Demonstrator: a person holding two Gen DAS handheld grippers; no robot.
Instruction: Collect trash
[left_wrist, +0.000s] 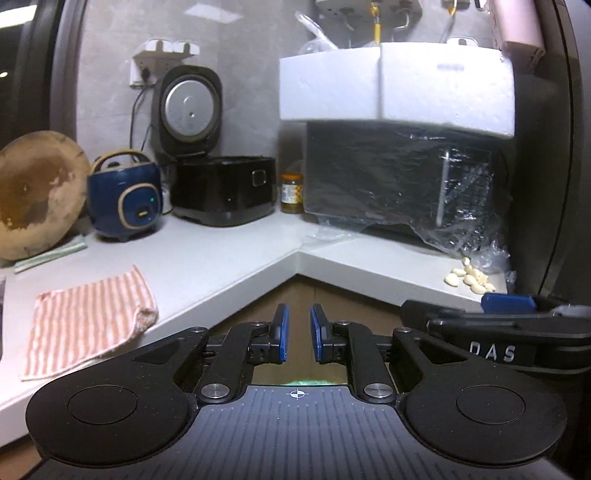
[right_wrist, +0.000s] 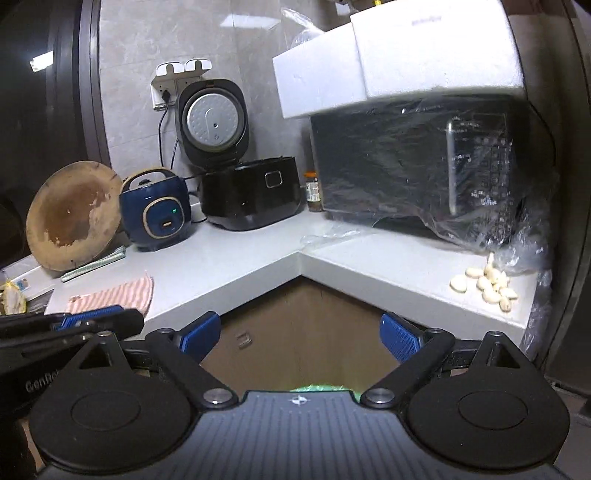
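In the left wrist view my left gripper (left_wrist: 299, 315) hovers in front of the inner corner of the white L-shaped counter (left_wrist: 229, 254). Its blue pads stand a narrow gap apart with nothing between them. My right gripper (right_wrist: 301, 326) is open wide and empty, facing the same corner; one of its fingers (left_wrist: 508, 302) shows at the right of the left wrist view. A pile of peeled garlic cloves (right_wrist: 487, 284) lies on the right arm of the counter beside crumpled clear plastic (right_wrist: 524, 254). A sliver of something green (right_wrist: 321, 387) shows low down, mostly hidden by the gripper body.
A pink striped cloth (left_wrist: 88, 314) lies on the left counter. Behind it are a round wooden board (left_wrist: 37, 192), a blue cooker (left_wrist: 125, 199) and an open black rice cooker (left_wrist: 221, 192). A plastic-wrapped black oven (left_wrist: 402, 184) carries white foam boxes (left_wrist: 399, 85). Brown cabinet doors (right_wrist: 295, 332) lie below.
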